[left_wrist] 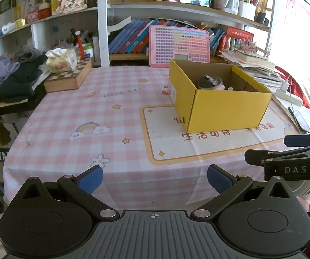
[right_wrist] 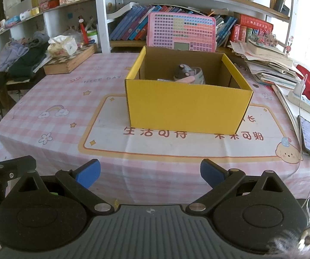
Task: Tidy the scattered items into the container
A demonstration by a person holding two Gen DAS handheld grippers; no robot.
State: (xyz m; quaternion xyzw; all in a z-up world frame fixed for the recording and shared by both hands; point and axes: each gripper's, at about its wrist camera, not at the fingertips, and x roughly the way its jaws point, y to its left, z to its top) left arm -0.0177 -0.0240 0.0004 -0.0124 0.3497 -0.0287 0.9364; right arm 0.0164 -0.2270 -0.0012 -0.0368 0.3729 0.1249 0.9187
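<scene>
Both grippers spread, empty: left gripper (left_wrist: 154,178), right gripper (right_wrist: 149,172), back at near tablecloth edge. Yellow cardboard box (right_wrist: 187,108) dead ahead of right, mid-cloth; grey-pink items (right_wrist: 188,74) already inside. No strays visible on cloth. Right nearer.

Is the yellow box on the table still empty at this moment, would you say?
No, the yellow box already holds a grey and pink item.

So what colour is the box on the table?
The box is yellow outside, brown cardboard inside; clearest in the right wrist view.

The yellow box (right_wrist: 187,108) wall hides most of the items (right_wrist: 187,74) inside.
</scene>
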